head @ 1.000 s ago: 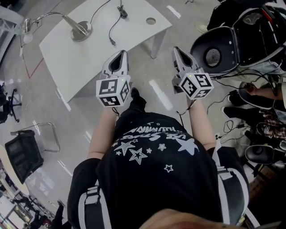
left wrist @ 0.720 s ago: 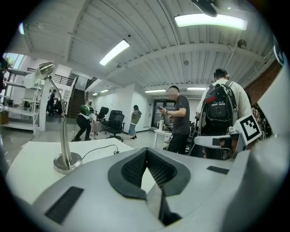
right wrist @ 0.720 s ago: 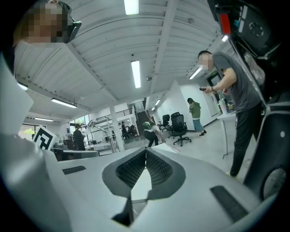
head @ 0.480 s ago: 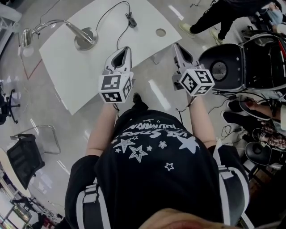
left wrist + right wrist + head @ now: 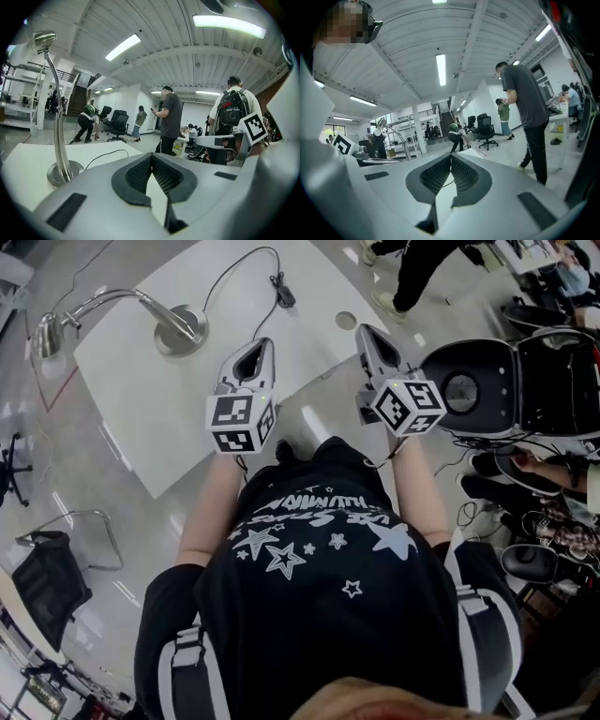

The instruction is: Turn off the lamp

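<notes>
Left gripper (image 5: 257, 347) and right gripper (image 5: 367, 332), jaws pressed together and empty, have advanced over the table (image 5: 141, 404), nearer the still-unreached lamp (image 5: 180, 330).

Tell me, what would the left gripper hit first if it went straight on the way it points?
Probably the white table, since the left gripper tips slightly downward over it. The lamp base stands off to its left, so it would likely miss that.

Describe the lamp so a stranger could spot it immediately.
On the white table ahead of the person, look left. The lamp stands there: round chrome base, curved metal neck overhanging the edge. Its neighbour, a black cable, lies flat.
</notes>
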The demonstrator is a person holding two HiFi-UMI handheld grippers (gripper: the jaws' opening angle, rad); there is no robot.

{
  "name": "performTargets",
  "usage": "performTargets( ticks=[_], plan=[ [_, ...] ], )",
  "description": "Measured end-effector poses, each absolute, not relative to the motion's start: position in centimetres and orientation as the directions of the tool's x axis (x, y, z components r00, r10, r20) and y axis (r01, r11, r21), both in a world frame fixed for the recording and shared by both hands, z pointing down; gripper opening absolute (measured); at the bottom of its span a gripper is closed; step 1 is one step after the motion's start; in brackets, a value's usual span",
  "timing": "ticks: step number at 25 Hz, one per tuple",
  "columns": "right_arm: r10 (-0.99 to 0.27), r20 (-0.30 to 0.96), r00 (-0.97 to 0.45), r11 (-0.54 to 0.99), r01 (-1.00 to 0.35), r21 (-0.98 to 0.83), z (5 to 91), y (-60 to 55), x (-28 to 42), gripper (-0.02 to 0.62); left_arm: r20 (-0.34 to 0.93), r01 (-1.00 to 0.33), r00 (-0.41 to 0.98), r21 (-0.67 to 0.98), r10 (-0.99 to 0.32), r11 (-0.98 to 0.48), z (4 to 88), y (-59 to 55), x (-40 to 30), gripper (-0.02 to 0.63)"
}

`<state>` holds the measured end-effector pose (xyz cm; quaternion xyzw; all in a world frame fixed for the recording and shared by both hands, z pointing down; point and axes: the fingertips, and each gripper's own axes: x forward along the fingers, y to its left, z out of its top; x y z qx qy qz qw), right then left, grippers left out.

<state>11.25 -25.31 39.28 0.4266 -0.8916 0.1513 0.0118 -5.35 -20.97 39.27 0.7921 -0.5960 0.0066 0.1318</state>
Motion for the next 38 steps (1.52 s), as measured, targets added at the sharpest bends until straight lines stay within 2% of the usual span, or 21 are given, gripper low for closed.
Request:
performTargets(
  ticks=[7,19,38],
  plan=[
    [-0.735,0.158,-0.659,0.612,-0.746,-0.264,39.8,-27.7,10.2,0.006,0.179,-0.952,0.267,0.204,-0.947,-0.229,39.9,-22.3,-6.0,0.011],
    [-0.627,0.166,-0.761,0.711,-0.646,-0.278,40.5,-36.3,7.4,0.006,0.207,-0.973,0.146,0.207,-0.967,-0.103,41.0,-27.9,-7.2,0.011],
    [-0.406,0.303,-0.862,0.818,-0.490,-0.302,47.0,-43.6,4.4,0.006,0.426,-0.984,0.093,0.176,-0.900,-0.019,49.6,-35.6,-3.2,0.014]
  ],
)
